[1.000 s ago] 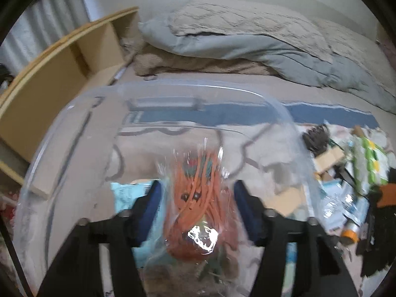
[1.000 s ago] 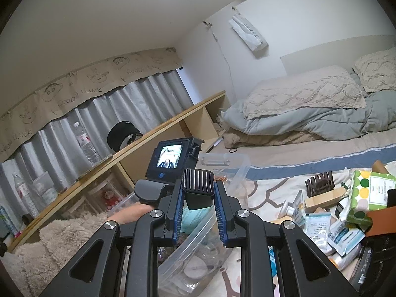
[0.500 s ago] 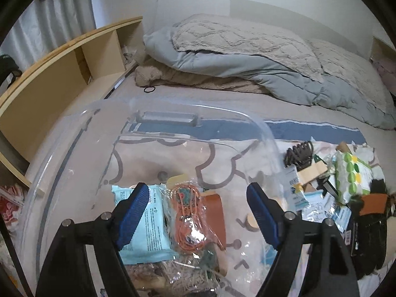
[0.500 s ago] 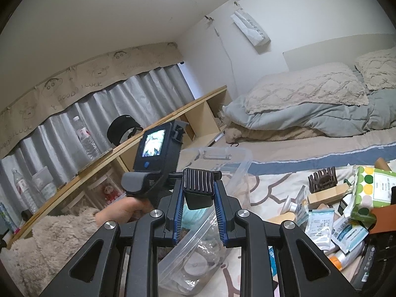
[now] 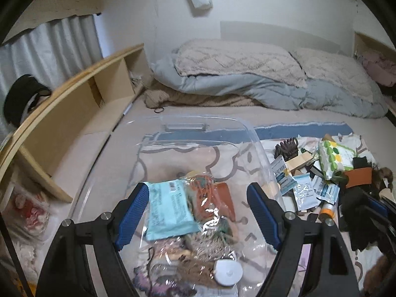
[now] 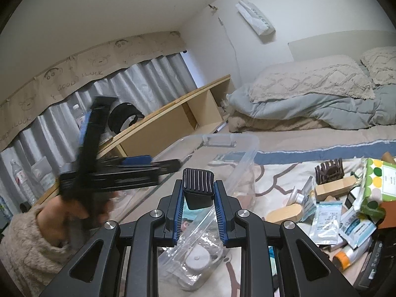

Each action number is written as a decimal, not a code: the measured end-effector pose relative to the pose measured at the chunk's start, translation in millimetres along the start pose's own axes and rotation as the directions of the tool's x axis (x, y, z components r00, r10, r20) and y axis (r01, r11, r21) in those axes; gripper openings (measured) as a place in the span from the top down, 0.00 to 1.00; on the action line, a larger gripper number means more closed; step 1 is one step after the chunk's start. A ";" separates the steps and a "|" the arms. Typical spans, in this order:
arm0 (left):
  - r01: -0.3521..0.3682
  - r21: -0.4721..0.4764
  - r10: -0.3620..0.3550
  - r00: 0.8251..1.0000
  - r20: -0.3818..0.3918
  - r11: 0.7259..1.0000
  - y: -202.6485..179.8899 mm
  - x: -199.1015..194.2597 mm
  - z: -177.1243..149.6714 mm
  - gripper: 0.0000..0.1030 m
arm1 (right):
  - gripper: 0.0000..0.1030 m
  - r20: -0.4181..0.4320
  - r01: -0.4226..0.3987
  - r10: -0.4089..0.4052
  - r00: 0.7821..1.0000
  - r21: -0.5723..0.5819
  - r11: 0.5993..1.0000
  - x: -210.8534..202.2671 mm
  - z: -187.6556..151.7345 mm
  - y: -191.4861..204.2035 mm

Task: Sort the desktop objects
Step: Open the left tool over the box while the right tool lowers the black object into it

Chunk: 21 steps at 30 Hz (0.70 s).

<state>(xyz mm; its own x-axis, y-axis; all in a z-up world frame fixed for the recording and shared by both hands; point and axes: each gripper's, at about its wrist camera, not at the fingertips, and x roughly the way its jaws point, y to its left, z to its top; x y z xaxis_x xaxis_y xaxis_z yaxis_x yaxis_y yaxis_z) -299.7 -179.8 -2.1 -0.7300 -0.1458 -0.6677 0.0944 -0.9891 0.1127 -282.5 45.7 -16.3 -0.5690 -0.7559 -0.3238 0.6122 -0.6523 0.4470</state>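
Bedspread clutter: left claw (image 5: 198, 212), just opened, empty above bin (image 5: 242, 126); right claw (image 6: 198, 212) pinching black block (image 6: 198, 188); drop it inside.

The storage bin (image 5: 250, 133) is clear glossy plastic; the shelf (image 5: 74, 113) is matt pale wood; the duvet (image 5: 284, 91) is soft cloth.

- Clear plastic bin (image 5: 243, 133) on the bed holds a teal packet (image 5: 168, 210) and bagged orange cord (image 5: 206, 191).
- Loose packets (image 6: 324, 220) piled just beside it.

Pillows (image 5: 237, 59), grey duvet (image 5: 284, 94), curtain (image 6: 138, 86)
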 end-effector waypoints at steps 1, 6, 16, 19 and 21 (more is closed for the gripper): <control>-0.001 -0.015 0.001 1.000 0.013 1.000 5.5 -7.1 -5.4 0.14 | 0.76 -0.007 -0.002 0.002 1.000 -0.006 1.000 2.9 -0.9 2.3; -0.025 -0.085 0.031 0.997 0.073 0.996 29.0 -31.2 -31.5 0.10 | 0.76 -0.043 -0.015 0.014 0.999 -0.039 0.999 19.1 -5.2 16.2; -0.037 -0.191 0.065 0.988 0.142 0.981 64.2 -60.7 -79.0 0.10 | 0.76 -0.135 -0.044 0.027 0.990 -0.121 0.992 63.1 -16.4 45.8; -0.036 -0.207 0.068 0.987 0.148 0.978 66.8 -64.4 -89.1 0.10 | 0.76 -0.162 -0.053 0.029 0.986 -0.142 0.988 76.4 -20.6 54.1; -0.043 -0.219 0.079 0.984 0.157 0.975 66.9 -65.9 -95.7 0.10 | 0.76 -0.186 -0.051 0.019 0.982 -0.165 0.985 86.5 -24.1 58.4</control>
<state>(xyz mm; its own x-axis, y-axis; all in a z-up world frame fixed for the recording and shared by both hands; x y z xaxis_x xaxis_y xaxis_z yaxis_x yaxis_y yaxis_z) -180.5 -238.2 -21.0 -0.8176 -0.2184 -0.5327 0.2714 -0.9622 -0.0222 -282.7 -59.1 -38.3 -0.4451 -0.7656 -0.4645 0.7223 -0.6135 0.3192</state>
